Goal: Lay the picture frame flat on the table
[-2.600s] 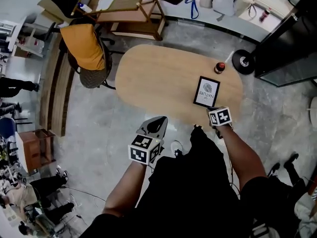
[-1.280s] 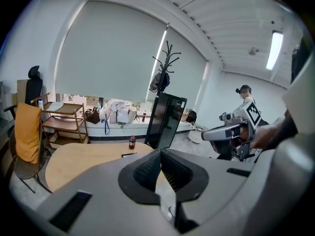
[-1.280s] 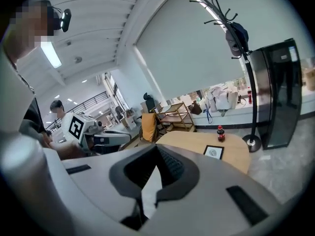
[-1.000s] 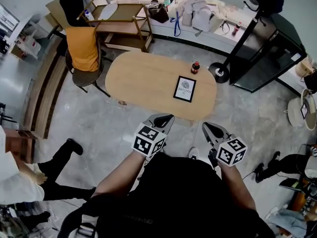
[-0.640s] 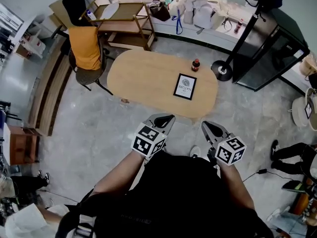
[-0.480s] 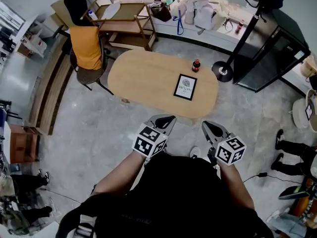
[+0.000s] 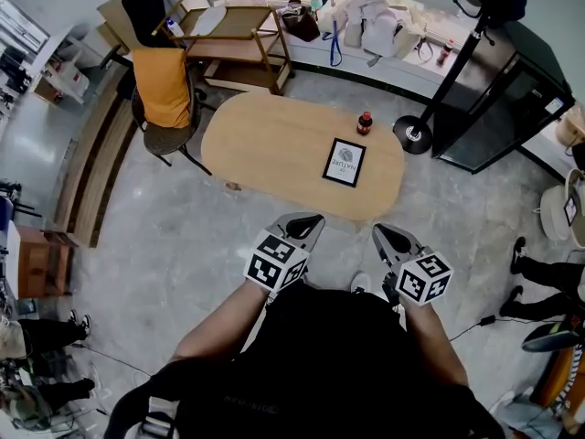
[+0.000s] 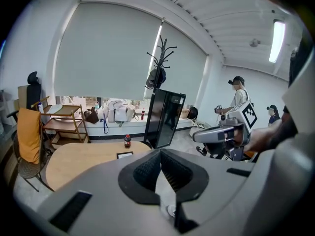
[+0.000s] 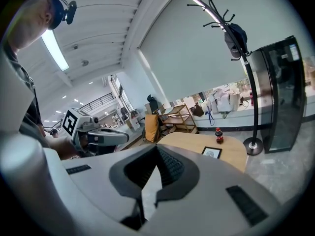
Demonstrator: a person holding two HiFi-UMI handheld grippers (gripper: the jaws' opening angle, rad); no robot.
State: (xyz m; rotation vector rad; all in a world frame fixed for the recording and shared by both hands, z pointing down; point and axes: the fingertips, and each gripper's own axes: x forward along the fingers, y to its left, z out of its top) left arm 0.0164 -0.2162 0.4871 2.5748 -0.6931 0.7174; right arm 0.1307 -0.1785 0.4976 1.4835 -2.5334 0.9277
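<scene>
The black picture frame [image 7: 344, 163] lies flat, face up, on the right part of the oval wooden table [image 7: 265, 144]; it also shows small in the left gripper view [image 8: 125, 155] and the right gripper view [image 9: 211, 152]. My left gripper [image 7: 308, 219] and right gripper [image 7: 378, 231] hang side by side over the floor, well short of the table's near edge. Both are shut and hold nothing. From the left gripper view my left gripper [image 8: 160, 154] has its jaws pressed together, and so has my right gripper [image 9: 156, 151] in its own view.
A small dark soda bottle [image 7: 365, 123] stands just beyond the frame. A chair with an orange cover [image 7: 162, 85] is at the table's left end, a wooden cart [image 7: 233, 21] behind it. A coat stand's base [image 7: 416, 135] and a black cabinet [image 7: 498, 90] stand right. A person's legs [image 7: 548, 273] show far right.
Earlier my right gripper was at the frame's near edge; since then I have backed off from the table. Over the last second both grippers keep still and the frame has not moved.
</scene>
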